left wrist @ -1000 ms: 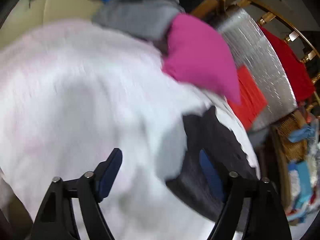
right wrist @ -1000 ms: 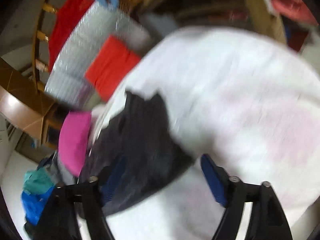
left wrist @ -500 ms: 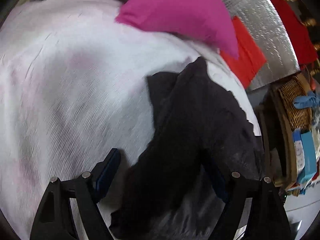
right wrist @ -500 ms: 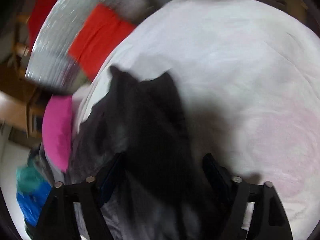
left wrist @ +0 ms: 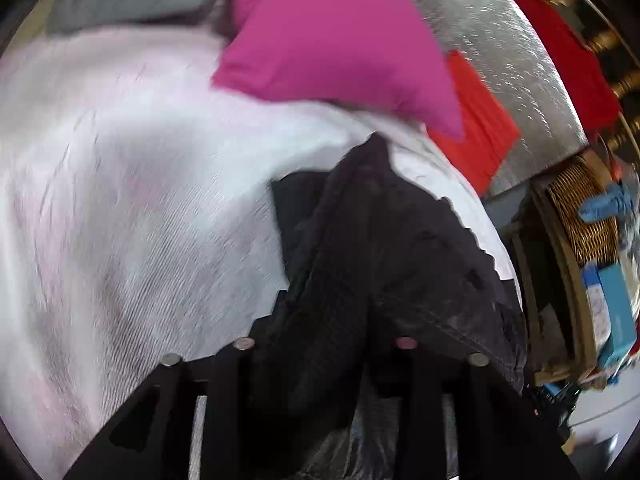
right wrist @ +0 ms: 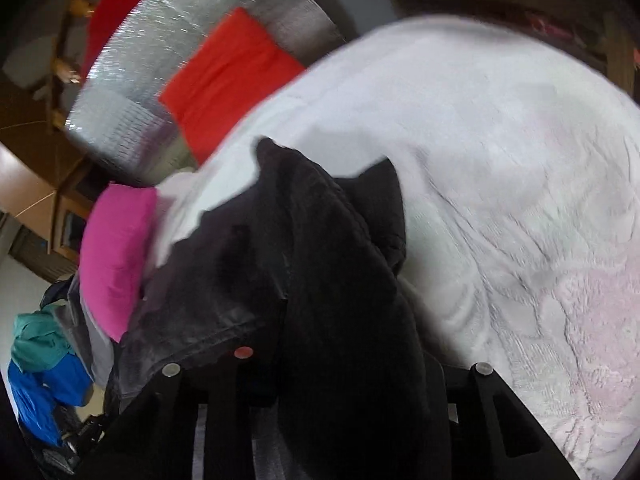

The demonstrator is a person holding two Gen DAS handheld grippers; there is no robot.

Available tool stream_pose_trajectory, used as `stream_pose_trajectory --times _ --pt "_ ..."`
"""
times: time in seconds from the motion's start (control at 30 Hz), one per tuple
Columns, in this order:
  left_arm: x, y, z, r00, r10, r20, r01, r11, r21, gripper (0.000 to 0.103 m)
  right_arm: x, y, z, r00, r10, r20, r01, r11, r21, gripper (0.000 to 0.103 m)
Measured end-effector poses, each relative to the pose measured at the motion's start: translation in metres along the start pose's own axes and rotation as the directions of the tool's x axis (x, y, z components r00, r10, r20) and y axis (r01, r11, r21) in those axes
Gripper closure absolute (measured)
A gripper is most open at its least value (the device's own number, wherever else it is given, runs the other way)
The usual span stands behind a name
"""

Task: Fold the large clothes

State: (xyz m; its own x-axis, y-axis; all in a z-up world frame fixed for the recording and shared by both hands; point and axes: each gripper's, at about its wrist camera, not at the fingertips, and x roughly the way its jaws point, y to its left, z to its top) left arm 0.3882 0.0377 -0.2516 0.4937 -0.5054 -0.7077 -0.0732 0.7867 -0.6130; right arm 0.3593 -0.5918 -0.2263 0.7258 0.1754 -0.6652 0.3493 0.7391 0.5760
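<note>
Left wrist view, garment: the dark garment (left wrist: pixel 360 280) lies bunched on the white bedspread (left wrist: pixel 140 200), near the bed's edge, and its near end runs up between my left jaws; half a second ago those jaws stood wide apart over it, now they have drawn together on the cloth

Left gripper (left wrist: pixel 324 344): closed, gripping a thick fold of the dark garment; the blue pads that showed earlier are now buried in fabric

Right wrist view, garment: the same dark garment (right wrist: pixel 320 280) fills the lower middle; a grey-lined edge drapes over my left-hand finger

Right gripper (right wrist: pixel 324 360): closed down on the garment too, where a moment ago it was open above it; the pads are hidden by cloth

Meaning for the task: I judge both grasps are just made, so the lift and spread can begin; no fold is laid yet; the piece is crumpled, so I may be pinching several layers

Surroundings: pink pillow (left wrist: pixel 340 40) at the head of the bedspread, well apart from the garment; red cloth (left wrist: pixel 480 128) on a silver mat (left wrist: pixel 500 40) beside the bed; wicker basket (left wrist: pixel 580 208) to the right; blue and teal clothes (right wrist: pixel 40 360) heaped past the pillow
</note>
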Motion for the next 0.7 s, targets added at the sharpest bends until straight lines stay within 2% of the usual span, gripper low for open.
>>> stream_pose_trajectory --times 0.03,0.07,0.13,0.17,0.23,0.3,0.37,0.4,0.47,0.5,0.53,0.6,0.63,0.67,0.7 --pt "-0.001 0.002 0.001 1.000 -0.010 -0.006 0.010 1.000 -0.022 0.058 -0.002 -0.006 -0.001 1.000 0.003 -0.022 -0.002 1.000 0.027 0.046" --pt "-0.004 0.006 0.001 1.000 -0.023 -0.011 0.023 0.999 -0.043 0.057 -0.006 -0.009 -0.003 1.000 0.004 -0.031 -0.003 0.999 0.045 0.044" --pt "-0.016 0.010 -0.002 1.000 0.000 -0.006 0.000 0.998 -0.068 0.047 -0.020 -0.019 -0.005 1.000 0.002 -0.028 0.000 0.998 0.065 0.038" --pt "-0.021 0.010 -0.005 1.000 0.014 0.009 -0.013 0.998 -0.063 0.047 -0.032 -0.021 -0.007 1.000 -0.003 -0.011 0.004 0.997 0.071 0.038" --pt "-0.040 0.004 -0.009 0.997 0.051 0.065 -0.049 0.998 -0.038 0.046 -0.052 -0.021 -0.007 0.998 -0.038 0.052 0.034 0.997 0.074 0.032" --pt "-0.062 -0.008 -0.014 0.984 0.088 0.153 -0.089 0.996 -0.001 0.043 -0.086 -0.014 -0.013 0.976 -0.080 0.204 0.076 0.997 0.029 0.031" --pt "-0.081 -0.021 -0.023 0.963 0.097 0.252 -0.115 0.992 0.055 0.039 -0.102 0.001 -0.018 0.958 -0.050 0.284 0.065 0.997 -0.047 0.031" --pt "-0.086 -0.027 -0.028 0.956 0.094 0.279 -0.121 0.989 0.083 0.033 -0.110 0.014 -0.024 0.951 0.001 0.310 0.038 0.992 -0.120 0.032" --pt "-0.086 -0.042 -0.037 0.954 0.065 0.292 -0.116 0.980 0.161 0.029 -0.110 0.031 -0.032 0.949 0.052 0.311 0.017 0.977 -0.213 0.045" --pt "-0.084 -0.046 -0.040 0.959 0.056 0.278 -0.112 0.976 0.187 0.029 -0.104 0.038 -0.036 0.959 0.070 0.275 0.002 0.967 -0.254 0.061" --pt "-0.077 -0.052 -0.043 0.967 0.060 0.249 -0.116 0.969 0.217 0.029 -0.092 0.044 -0.037 0.971 0.063 0.229 0.000 0.964 -0.266 0.068" --pt "-0.061 -0.056 -0.047 0.976 0.109 0.190 -0.155 0.956 0.251 0.029 -0.062 0.040 -0.036 0.989 -0.023 0.143 0.055 0.973 -0.222 0.069" --pt "-0.050 -0.055 -0.048 0.975 0.160 0.152 -0.196 0.944 0.265 0.029 -0.050 0.032 -0.033 0.990 -0.077 0.122 0.098 0.980 -0.175 0.073" --pt "-0.042 -0.054 -0.048 0.973 0.196 0.124 -0.224 0.936 0.272 0.029 -0.038 0.017 -0.027 0.989 -0.119 0.084 0.128 0.986 -0.105 0.077" --pt "-0.030 -0.052 -0.047 0.968 0.236 0.084 -0.250 0.927 0.280 0.029 -0.036 0.005 -0.024 0.990 -0.125 0.067 0.129 0.990 -0.063 0.088"
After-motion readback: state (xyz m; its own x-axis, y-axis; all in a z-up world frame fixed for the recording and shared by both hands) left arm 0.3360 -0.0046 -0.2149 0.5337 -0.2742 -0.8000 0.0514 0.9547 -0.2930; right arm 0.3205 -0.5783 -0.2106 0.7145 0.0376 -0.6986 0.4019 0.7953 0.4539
